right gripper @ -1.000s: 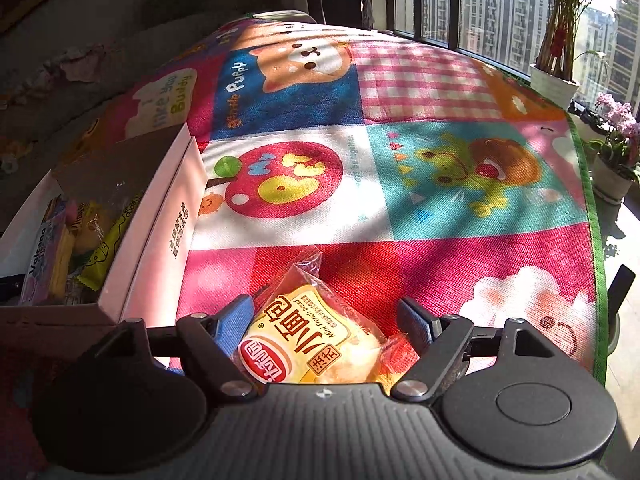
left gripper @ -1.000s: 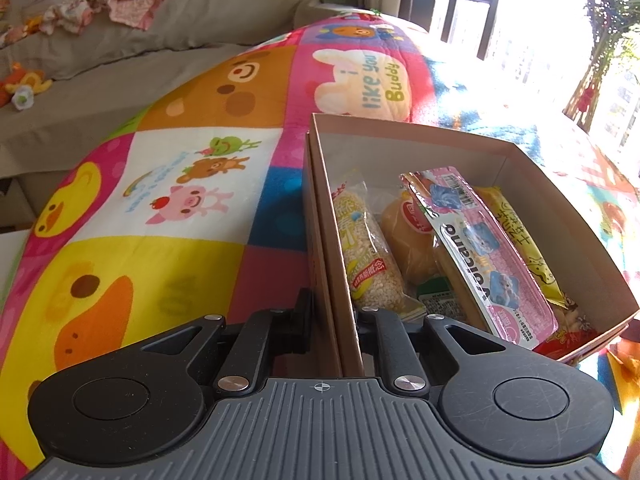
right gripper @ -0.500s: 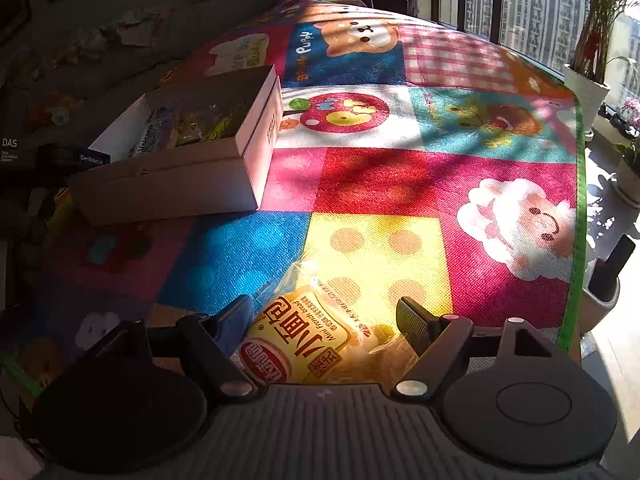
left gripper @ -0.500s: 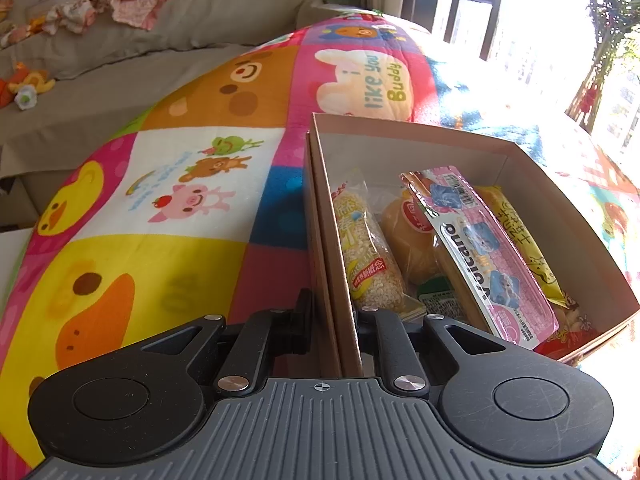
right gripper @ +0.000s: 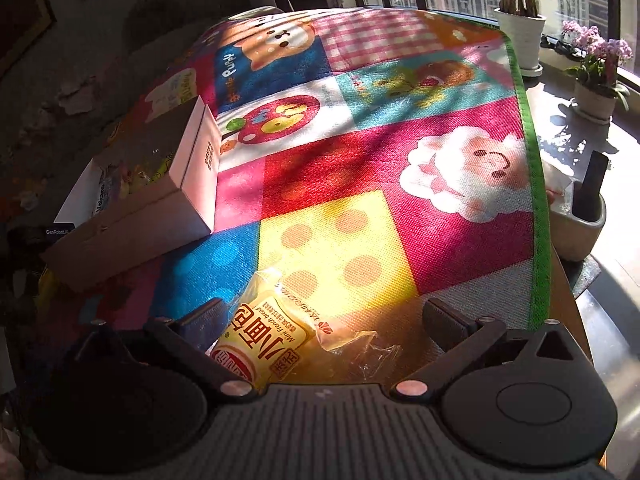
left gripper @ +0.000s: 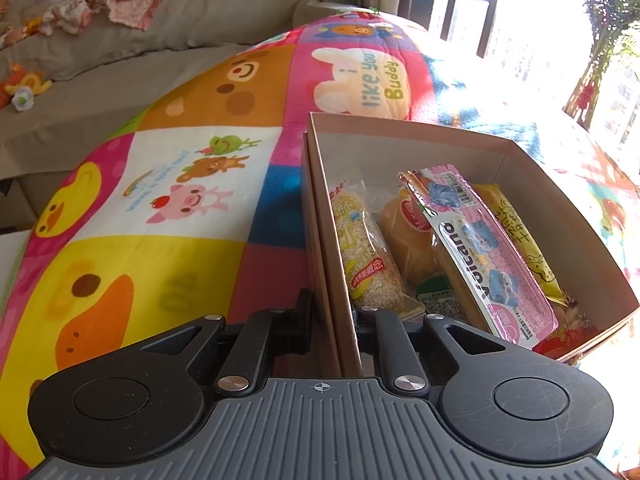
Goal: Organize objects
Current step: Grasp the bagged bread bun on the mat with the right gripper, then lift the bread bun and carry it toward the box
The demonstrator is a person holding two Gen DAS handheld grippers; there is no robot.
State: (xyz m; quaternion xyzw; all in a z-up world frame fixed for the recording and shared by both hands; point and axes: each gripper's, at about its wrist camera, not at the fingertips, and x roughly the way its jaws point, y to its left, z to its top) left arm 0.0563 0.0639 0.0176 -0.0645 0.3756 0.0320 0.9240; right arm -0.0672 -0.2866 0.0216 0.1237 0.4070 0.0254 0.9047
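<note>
An open cardboard box [left gripper: 472,148] sits on the colourful mat, holding a rice roll [left gripper: 368,256], a bread bun [left gripper: 404,236], a pink Volcano packet [left gripper: 480,256] and a yellow packet [left gripper: 520,232]. My left gripper [left gripper: 334,308] is shut on the box's near left wall. In the right wrist view the box [right gripper: 160,216] stands at the left. A yellow mini bread packet [right gripper: 272,336] lies on the mat between the fingers of my right gripper [right gripper: 324,312]. Its jaws are opening wide, and the right pad is clear of the wrapper.
The play mat [right gripper: 360,168] ends in a green edge [right gripper: 536,208] on the right. Beyond it are plant pots [right gripper: 520,36] on a window ledge and a grey pot [right gripper: 580,224]. A sofa with clothes [left gripper: 120,4] lies behind the mat.
The right gripper carried the bread packet away from the box toward the mat's near right part, then its jaws spread and let go of it. The left gripper kept its hold on the box.
</note>
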